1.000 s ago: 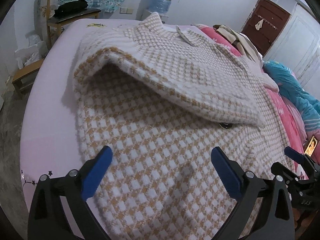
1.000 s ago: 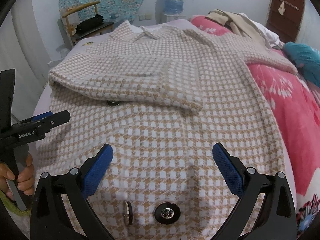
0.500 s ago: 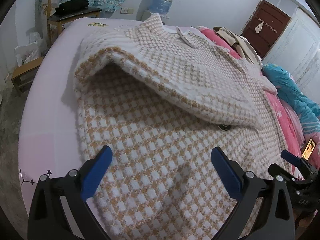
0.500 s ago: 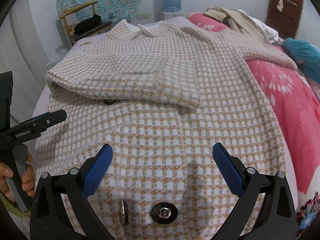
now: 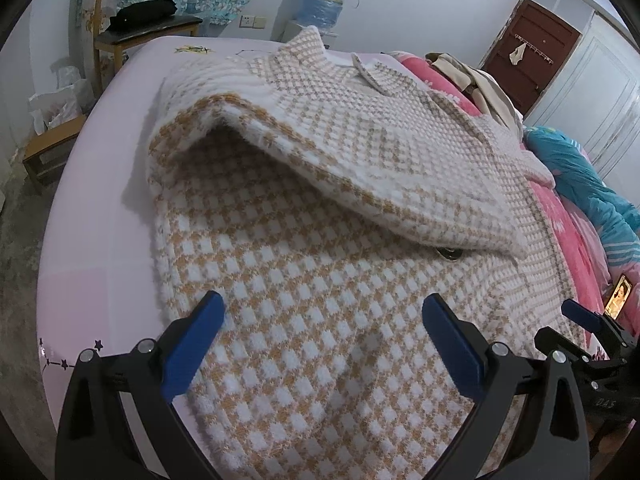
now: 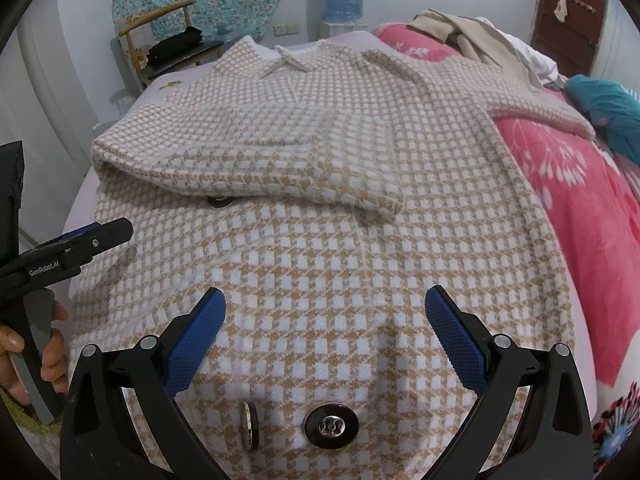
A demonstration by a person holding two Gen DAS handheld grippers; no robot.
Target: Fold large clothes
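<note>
A large houndstooth coat (image 6: 352,216) in tan and white lies spread across a bed (image 5: 100,216) covered with a pale pink sheet, collar toward the far wall and hem toward the cameras. One sleeve (image 6: 256,164) lies folded across the chest, its cuff resting near the middle of the body. That placement reads as a first fold done to narrow the garment, while the other sleeve (image 6: 532,108) reaches out over a pink floral quilt (image 6: 580,184) and looks unfolded. Both tools hover low over the hem end with nothing between their fingers. The left gripper (image 5: 320,340) has its blue pads spread wide, and the right gripper (image 6: 326,332) is spread just as wide. Likely they are lined up this way so each can take a bottom corner or edge and carry the hem up toward the collar. The left wrist view shows what the other cannot: the folded sleeve stands off the coat body in a raised arch with a dark hollow beneath, so it is not pressed flat. It also shows the bare sheet beside the coat's left edge. The right wrist view alone shows two dark buttons (image 6: 330,426) close under the tool, one flat and one on edge. It also shows the outstretched far sleeve and a hand (image 6: 44,344) gripping the handle of the left tool at the frame's edge.
</note>
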